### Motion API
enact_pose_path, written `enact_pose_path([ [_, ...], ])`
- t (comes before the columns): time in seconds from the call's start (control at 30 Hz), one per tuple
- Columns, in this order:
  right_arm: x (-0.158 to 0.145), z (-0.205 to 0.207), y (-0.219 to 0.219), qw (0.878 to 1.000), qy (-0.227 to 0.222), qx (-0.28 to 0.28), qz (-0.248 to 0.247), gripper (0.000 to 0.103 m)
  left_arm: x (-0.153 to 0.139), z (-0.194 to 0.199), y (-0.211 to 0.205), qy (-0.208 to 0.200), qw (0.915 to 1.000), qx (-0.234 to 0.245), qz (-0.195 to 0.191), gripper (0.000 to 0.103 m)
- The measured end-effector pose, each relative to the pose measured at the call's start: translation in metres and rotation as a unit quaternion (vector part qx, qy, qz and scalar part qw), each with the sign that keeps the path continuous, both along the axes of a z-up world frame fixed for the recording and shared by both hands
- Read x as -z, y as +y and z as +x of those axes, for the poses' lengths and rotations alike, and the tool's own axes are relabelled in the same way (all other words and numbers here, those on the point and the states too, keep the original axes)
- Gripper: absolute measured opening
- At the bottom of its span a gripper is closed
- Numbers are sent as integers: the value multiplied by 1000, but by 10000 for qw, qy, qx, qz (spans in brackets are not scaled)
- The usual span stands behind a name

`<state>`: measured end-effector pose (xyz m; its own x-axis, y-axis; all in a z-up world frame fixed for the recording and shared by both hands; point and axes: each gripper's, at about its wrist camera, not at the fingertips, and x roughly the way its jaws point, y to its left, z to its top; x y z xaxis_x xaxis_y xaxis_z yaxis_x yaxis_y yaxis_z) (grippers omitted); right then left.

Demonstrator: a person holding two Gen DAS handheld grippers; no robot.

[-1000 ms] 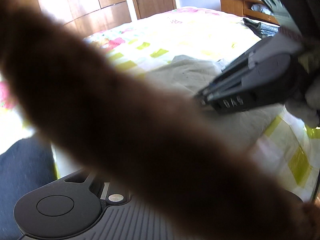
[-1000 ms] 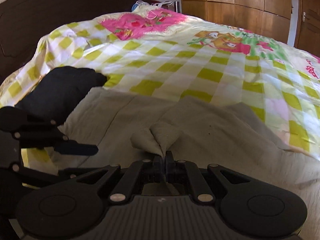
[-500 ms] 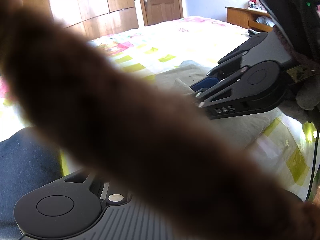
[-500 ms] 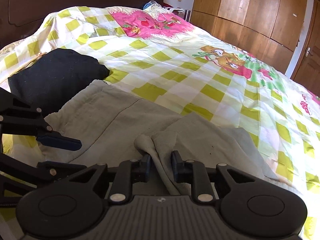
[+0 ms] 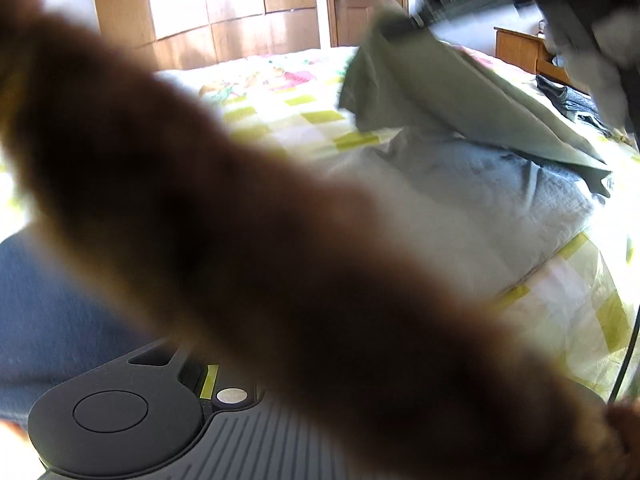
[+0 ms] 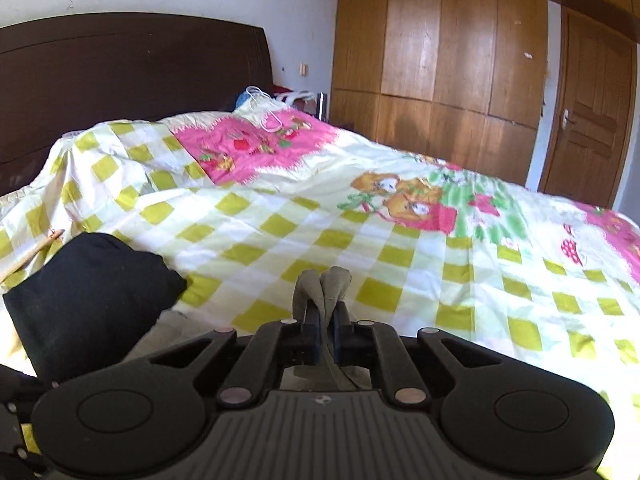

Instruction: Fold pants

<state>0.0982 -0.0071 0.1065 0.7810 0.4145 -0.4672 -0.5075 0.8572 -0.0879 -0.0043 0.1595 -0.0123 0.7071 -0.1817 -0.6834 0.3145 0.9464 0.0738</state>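
Right hand-held gripper [image 6: 324, 330]: jaws closed to a narrow gap on a bunched fold of the grey-green pants [image 6: 325, 282], which stands up between the fingertips. One second ago this same pinch sat low on the garment as it lay flat on the bed [image 6: 400, 216]; half a second ago the jaws were parted around the fold. Now the gripper is raised, and its own camera looks across the checked quilt toward the headboard [image 6: 132, 76] with only a small strip of garment visible below it.

From the left wrist view, the pants [image 5: 432, 92] hang as a lifted sheet from the blurred right hand-held gripper [image 5: 404, 26], well above the bed [image 5: 280, 116]; the lower part of the garment rests on the quilt near the bed's edge. The blur indicates fast motion.

Left hand-held gripper: a blurred brown mass [image 5: 248, 248] close to the lens hides its fingers. I cannot tell whether it is open or what it holds.

A black garment [image 6: 92, 296] lies on the bed on the headboard side of the pants. A darker folded item [image 5: 568, 98] lies on the far side.

Judgement: the grasp is secured and the lift under way, so the fold is starting. The lifted portion has yet to be carried over and laid down. A one-point pinch risks uneven drape.
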Motion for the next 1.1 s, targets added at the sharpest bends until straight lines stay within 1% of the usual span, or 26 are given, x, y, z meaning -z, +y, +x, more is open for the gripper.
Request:
enact_pose_path([
  [0.03, -1, -3, 12, 9997, -108, -204, -60, 24, 1, -1, 0, 21, 10000, 1, -28, 28],
  [0.1, 5, -9, 35, 9977, -113, -645, -165, 24, 2, -4, 2, 40, 10000, -6, -83, 28],
  [0.17, 18, -17, 55, 9943, 39, -1030, -276, 24, 2, -8, 5, 47, 9999, -43, -114, 28],
  [0.23, 39, -27, 75, 9881, 224, -1438, -494, 23, 2, -11, 8, 66, 9998, -78, -142, 28],
  [0.33, 70, -38, 93, 9793, 461, -1764, -884, 23, 3, -14, 10, 101, 9998, -103, -150, 28],
  [0.43, 87, -38, 94, 9752, 833, -1800, -979, 23, 3, -16, 11, 108, 9997, -79, -182, 28],
  [0.5, 80, -29, 85, 9789, 1064, -1597, -699, 22, 2, -16, 11, 96, 9997, -65, -201, 28],
  [0.57, 60, -11, 70, 9852, 1197, -1205, -213, 22, 1, -16, 12, 64, 9997, -60, -214, 28],
  [0.6, 47, -1, 61, 9881, 1183, -979, 52, 22, 1, -16, 12, 44, 9997, -58, -221, 28],
  [0.67, 17, 16, 44, 9915, 996, -564, 611, 22, -1, -16, 13, 4, 9997, -50, -246, 28],
  [0.73, -10, 25, 33, 9927, 648, -329, 964, 22, -3, -15, 13, -37, 9997, -47, -250, 28],
  [0.8, -24, 24, 34, 9943, 337, -362, 945, 22, -4, -15, 14, -61, 9996, -52, -268, 28],
  [0.83, -24, 21, 38, 9945, 300, -457, 890, 22, -5, -14, 14, -72, 9996, -56, -267, 28],
  [0.9, -8, 10, 53, 9926, 526, -876, 654, 22, -5, -14, 14, -72, 9996, -66, -261, 28],
  [0.97, 24, -5, 74, 9886, 841, -1237, 139, 22, -5, -15, 14, -39, 9997, -71, -231, 28],
  [1.03, 66, -18, 89, 9793, 1281, -1533, -332, 22, -5, -16, 14, -12, 9998, -82, -207, 28],
  [1.1, 91, -29, 94, 9708, 1595, -1714, -525, 22, -5, -19, 14, 6, 9999, -84, -143, 28],
])
